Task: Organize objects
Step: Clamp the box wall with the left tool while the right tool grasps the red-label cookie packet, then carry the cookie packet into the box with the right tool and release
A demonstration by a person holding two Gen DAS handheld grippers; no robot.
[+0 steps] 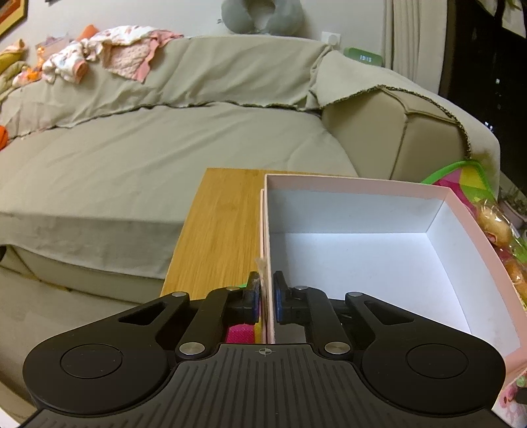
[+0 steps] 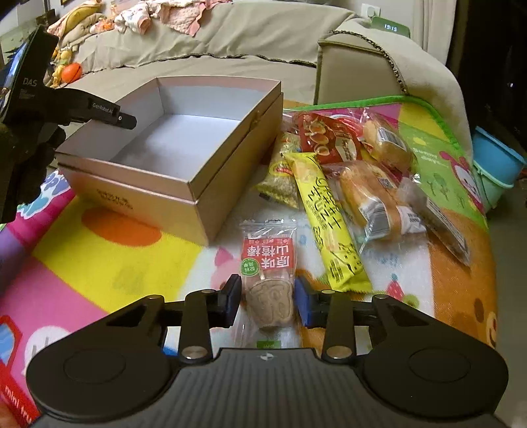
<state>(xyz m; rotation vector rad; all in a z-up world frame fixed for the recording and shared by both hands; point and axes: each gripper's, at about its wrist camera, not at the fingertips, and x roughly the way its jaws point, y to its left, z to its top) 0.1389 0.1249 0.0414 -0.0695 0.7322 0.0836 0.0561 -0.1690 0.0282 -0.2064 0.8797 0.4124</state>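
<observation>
An open pink box point(image 2: 138, 191) with an empty white inside point(image 1: 362, 256) sits on the colourful play mat point(image 2: 98, 250). My left gripper point(image 1: 267, 298) is shut on the box's left wall, and it also shows at the left of the right wrist view point(image 2: 125, 120). My right gripper point(image 2: 267, 301) is open, its jaws on either side of the lower end of a clear hawthorn snack packet with a red label point(image 2: 268, 263) that lies on the mat. A yellow snack bar point(image 2: 326, 217), bread packs point(image 2: 372, 197) and a red packet point(image 2: 326, 138) lie right of the box.
A covered sofa point(image 1: 164, 131) stands behind, with baby clothes point(image 1: 115, 56) on its back. A wooden board point(image 1: 217, 230) lies left of the box. A blue-green tub point(image 2: 497, 164) stands at the far right. A green clock point(image 2: 390, 28) sits behind the sofa arm.
</observation>
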